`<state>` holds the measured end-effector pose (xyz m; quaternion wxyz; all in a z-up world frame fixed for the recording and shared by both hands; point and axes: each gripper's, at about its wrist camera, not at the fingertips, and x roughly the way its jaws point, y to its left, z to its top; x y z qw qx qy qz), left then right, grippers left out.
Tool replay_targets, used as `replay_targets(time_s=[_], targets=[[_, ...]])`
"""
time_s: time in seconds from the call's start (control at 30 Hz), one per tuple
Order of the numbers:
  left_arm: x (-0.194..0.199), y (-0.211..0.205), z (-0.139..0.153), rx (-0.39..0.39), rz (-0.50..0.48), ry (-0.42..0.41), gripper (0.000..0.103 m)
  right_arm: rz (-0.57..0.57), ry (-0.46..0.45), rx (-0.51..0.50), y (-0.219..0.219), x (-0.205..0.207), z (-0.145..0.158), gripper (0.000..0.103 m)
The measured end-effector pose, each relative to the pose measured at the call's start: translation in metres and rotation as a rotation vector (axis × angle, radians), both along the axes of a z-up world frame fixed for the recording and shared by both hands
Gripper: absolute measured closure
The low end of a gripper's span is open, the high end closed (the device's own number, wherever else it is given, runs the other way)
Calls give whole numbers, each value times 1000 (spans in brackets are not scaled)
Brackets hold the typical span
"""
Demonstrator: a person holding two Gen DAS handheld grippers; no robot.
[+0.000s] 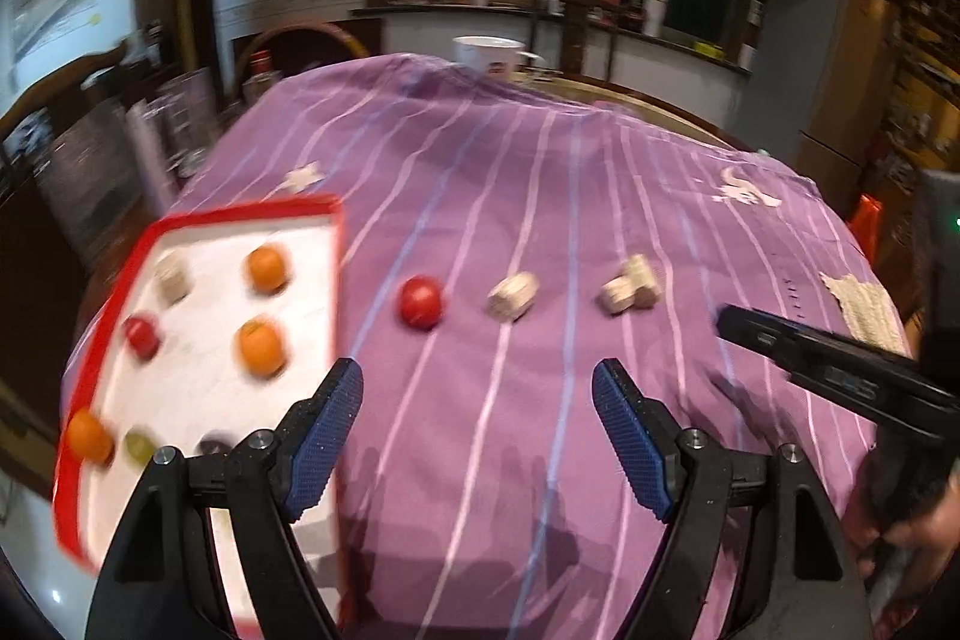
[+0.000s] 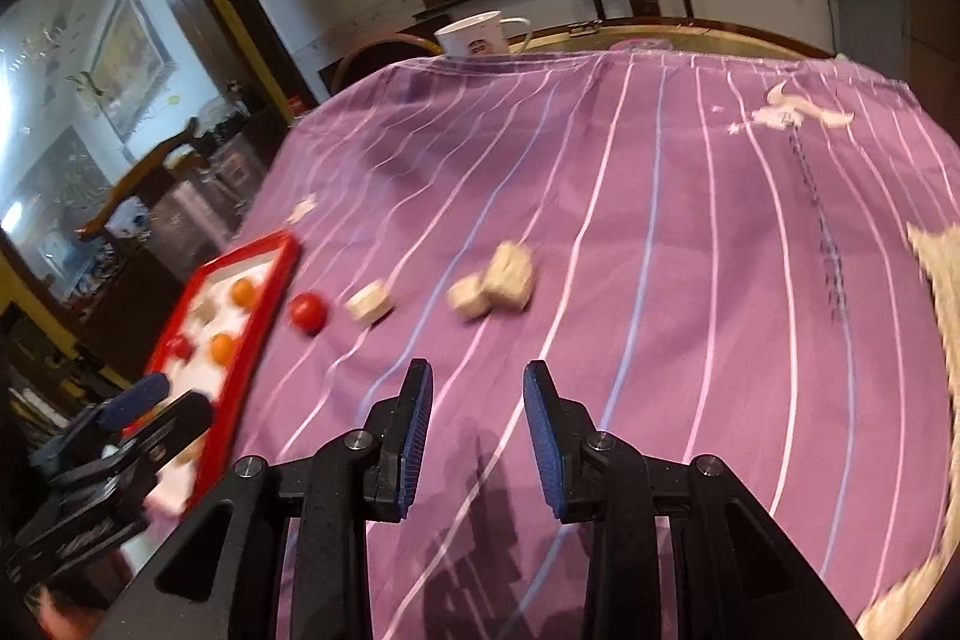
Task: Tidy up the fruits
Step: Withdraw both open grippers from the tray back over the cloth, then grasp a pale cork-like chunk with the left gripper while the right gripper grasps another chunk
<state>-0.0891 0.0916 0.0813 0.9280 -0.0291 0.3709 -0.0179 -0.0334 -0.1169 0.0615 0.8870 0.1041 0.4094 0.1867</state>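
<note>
While both views are motion-blurred, the layout reads clearly enough: a round surface under a purple striped cloth (image 1: 540, 196), with a red-rimmed white tray (image 1: 180, 226) at the near left. Left gripper (image 1: 477, 394) hangs above the cloth just right of the tray, jaws spread wide, nothing between them. Right gripper (image 2: 477, 394) sits over bare cloth near the front edge, jaws partly apart, a narrower gap, also holding nothing; it shows in the left view as a dark bar coming in from the right. Tray contents, left view: two orange fruits (image 1: 267, 268) in the right column, a third orange at the near left corner, a red fruit (image 1: 142, 334) left of centre, a beige block at the far left, and two dim items at the near edge too blurred to identify. On the cloth, just right of the tray, lies a red tomato-like fruit (image 1: 421, 301). Further right in the same row: a single beige block (image 1: 512, 295), then a pair of beige blocks (image 1: 630, 283) touching each other. White mug (image 2: 477, 34) stands at the far edge. Woven beige mat (image 2: 942, 280) lies at the right margin.
</note>
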Motion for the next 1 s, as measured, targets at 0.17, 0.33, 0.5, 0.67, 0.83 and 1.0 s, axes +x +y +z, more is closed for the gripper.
replay_targets(time_s=[0.17, 0.33, 0.5, 0.67, 0.83, 1.0], targets=[[44, -20, -11, 44, -103, 31, 25, -1, 54, -6, 10, 51, -14, 68], [85, -26, -30, 72, -137, 104, 39, -1, 61, -19, 23, 79, -22, 68], [115, -25, -48, 52, -152, 171, 52, -15, 84, -40, 29, 93, -36, 68], [128, -32, -68, 69, -190, 230, 52, -17, 85, -55, 29, 99, -37, 68], [125, -36, -68, 107, -191, 205, 78, 5, 127, 28, 24, 108, -43, 69], [116, -37, -64, 88, -187, 200, 80, 29, 136, 60, 18, 100, -41, 74]])
